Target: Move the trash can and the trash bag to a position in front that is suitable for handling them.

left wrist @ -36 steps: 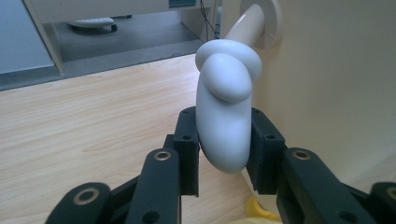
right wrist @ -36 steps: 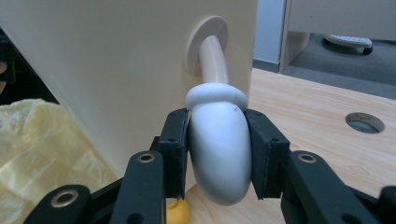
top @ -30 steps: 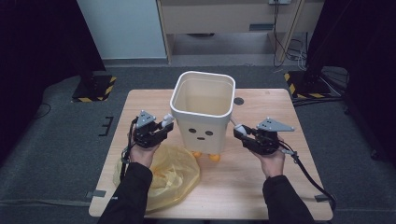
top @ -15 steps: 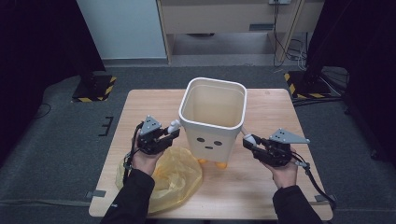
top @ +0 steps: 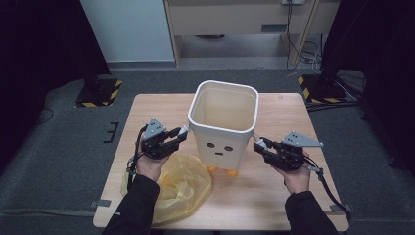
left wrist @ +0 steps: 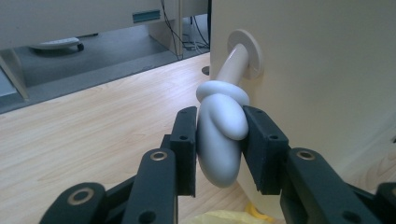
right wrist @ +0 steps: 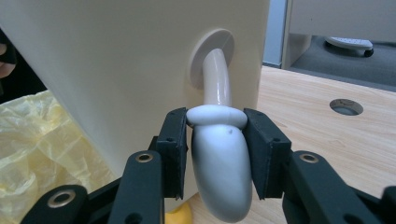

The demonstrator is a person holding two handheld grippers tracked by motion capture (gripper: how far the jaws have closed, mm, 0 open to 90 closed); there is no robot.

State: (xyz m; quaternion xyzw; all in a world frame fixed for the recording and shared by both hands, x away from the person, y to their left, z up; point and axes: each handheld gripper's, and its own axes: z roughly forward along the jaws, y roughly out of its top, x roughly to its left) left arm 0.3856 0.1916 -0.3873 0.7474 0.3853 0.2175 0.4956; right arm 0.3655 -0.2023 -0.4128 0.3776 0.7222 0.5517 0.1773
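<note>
The desk (top: pixel 161 105) was of pale wood with a round cable hole (top: pixel 279 97) near its far right corner, and it stood on a grey carpeted floor (top: pixel 63 147). Beyond it rose a white panel (top: pixel 125 29) and a light wooden cabinet (top: pixel 230 19) with cables (top: pixel 296 29) hanging at its right. Dark curtains (top: pixel 39 49) closed both sides, and yellow-and-black striped stand bases (top: pixel 98 93) sat on the floor at each far corner of the desk.

Bin (top: pixel 222 132) blocks centre; yellow bag (top: pixel 183 183) crowds left front.
</note>
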